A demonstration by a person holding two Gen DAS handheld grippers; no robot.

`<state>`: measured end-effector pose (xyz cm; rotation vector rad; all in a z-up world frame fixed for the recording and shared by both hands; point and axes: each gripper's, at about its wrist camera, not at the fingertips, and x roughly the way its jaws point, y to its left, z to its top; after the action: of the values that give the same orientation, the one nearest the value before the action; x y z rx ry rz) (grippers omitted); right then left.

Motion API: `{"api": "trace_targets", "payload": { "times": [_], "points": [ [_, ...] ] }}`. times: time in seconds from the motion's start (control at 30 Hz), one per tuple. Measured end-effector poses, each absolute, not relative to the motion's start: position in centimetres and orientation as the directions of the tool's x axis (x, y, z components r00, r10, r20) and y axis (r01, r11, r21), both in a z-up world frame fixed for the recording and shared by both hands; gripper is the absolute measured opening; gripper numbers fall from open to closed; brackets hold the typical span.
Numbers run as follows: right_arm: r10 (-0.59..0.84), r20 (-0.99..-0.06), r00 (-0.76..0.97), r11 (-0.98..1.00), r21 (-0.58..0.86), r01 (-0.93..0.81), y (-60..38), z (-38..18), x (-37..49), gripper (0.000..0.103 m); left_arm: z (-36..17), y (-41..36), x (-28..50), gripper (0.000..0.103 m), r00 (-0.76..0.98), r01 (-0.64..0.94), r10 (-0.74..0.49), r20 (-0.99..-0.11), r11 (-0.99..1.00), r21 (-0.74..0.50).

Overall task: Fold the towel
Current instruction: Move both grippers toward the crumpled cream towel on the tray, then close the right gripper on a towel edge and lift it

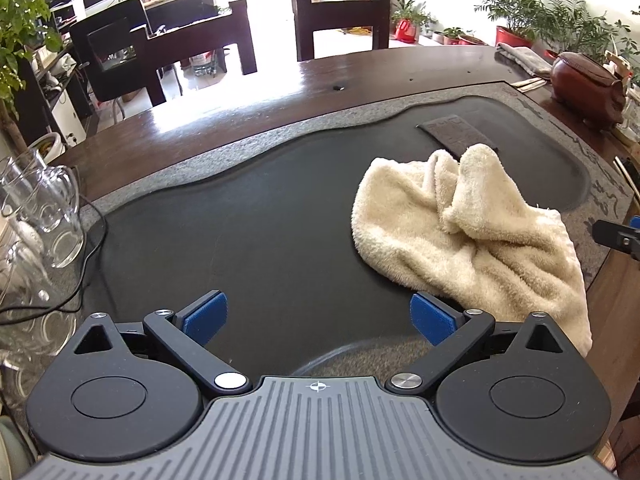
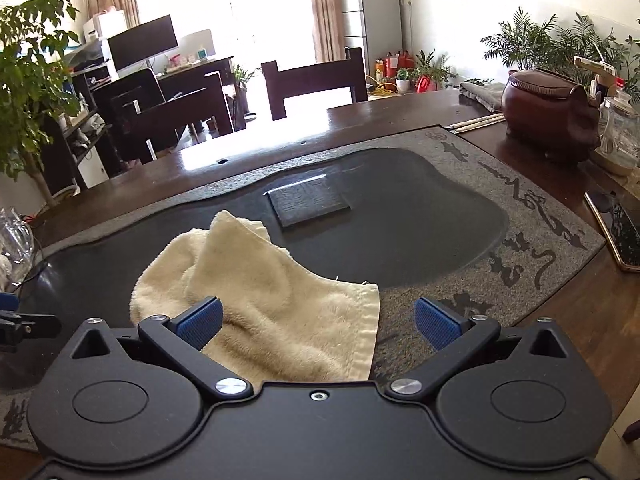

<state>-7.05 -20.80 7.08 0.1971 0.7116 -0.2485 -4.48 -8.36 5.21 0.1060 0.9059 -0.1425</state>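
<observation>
**Towel fold: basically at square one**

Closest thing in both views is the hardware itself; the left gripper (image 1: 319, 317) has its blue pads spread wide with nothing between them, hovering over bare dark tray; the right gripper (image 2: 319, 323) is just as wide open, and the towel's near hemmed edge lies under and between its fingers, but I can't tell if a pad actually touches the cloth; nothing is pinched either way.

The towel (image 1: 460, 236) is a cream terry thing, bunched up with a couple of peaks in the middle; it sits on the right part of the tray, its near end running over the rough rim toward the right gripper. No flat layer, no clean crease, corners not matched; so my read is none of the folding is done; spreading it flat and all the folds are left.

Surface: a dark stone tea tray (image 1: 240, 240) with a speckled rim and painted characters, set on a brown wooden table (image 1: 224, 120); a small dark slab (image 2: 308, 203) lies just beyond the towel. Glass pitchers (image 1: 44, 216) at the left, a brown clay pot (image 2: 548, 114) and a phone (image 2: 618, 230) at the right. Room behind: dark chairs (image 1: 340, 24), a monitor (image 2: 142, 42), plants, very bright windows.
</observation>
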Motion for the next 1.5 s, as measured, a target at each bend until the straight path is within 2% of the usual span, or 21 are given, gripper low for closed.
{"api": "trace_targets", "payload": {
  "times": [0.13, 0.37, 0.57, 0.8, 0.83, 0.9, 1.33, 1.43, 1.5],
  "points": [
    [-0.167, -0.683, 0.711, 0.944, 0.096, 0.314, -21.7, 5.9, -5.5, 0.098, 5.2, -9.2, -3.2, 0.092, 0.609, 0.182, -0.083, -0.789, 0.983, 0.037],
    [-0.149, -0.709, 0.689, 0.948, 0.097, 0.305, -26.0, 2.9, -3.5, 0.082, 5.0, -10.2, -1.5, 0.091, 0.606, 0.199, -0.096, -0.790, 0.979, 0.034],
    [-0.125, -0.729, 0.673, 0.958, 0.087, 0.273, -25.8, 2.2, -1.5, 0.076, 4.5, -10.6, -0.3, 0.091, 0.598, 0.199, -0.092, -0.796, 0.979, 0.037],
    [-0.104, -0.746, 0.658, 0.963, 0.089, 0.254, -26.0, 0.6, 0.4, 0.075, 4.3, -11.1, 0.4, 0.090, 0.595, 0.208, -0.098, -0.798, 0.977, 0.035],
    [-0.099, -0.748, 0.656, 0.964, 0.092, 0.250, -26.6, 0.3, 0.5, 0.072, 4.3, -11.1, 0.5, 0.090, 0.595, 0.207, -0.098, -0.798, 0.978, 0.035],
    [-0.091, -0.758, 0.646, 0.963, 0.098, 0.250, -27.6, -0.1, 0.9, 0.059, 4.3, -11.0, 0.6, 0.090, 0.595, 0.206, -0.096, -0.798, 0.978, 0.036],
    [-0.127, -0.770, 0.625, 0.973, 0.023, 0.228, -30.1, -2.0, 3.3, 0.054, 4.0, -11.2, 1.4, 0.090, 0.589, 0.209, -0.098, -0.802, 0.977, 0.034],
    [-0.148, -0.773, 0.617, 0.980, -0.031, 0.196, -29.6, -2.2, 3.7, 0.052, 3.8, -11.3, 1.5, 0.090, 0.583, 0.207, -0.093, -0.807, 0.978, 0.036],
    [-0.147, -0.774, 0.616, 0.984, -0.049, 0.173, -29.7, -2.4, 4.0, 0.046, 3.7, -11.1, 1.6, 0.090, 0.581, 0.201, -0.090, -0.809, 0.979, 0.035]
  ]
}}
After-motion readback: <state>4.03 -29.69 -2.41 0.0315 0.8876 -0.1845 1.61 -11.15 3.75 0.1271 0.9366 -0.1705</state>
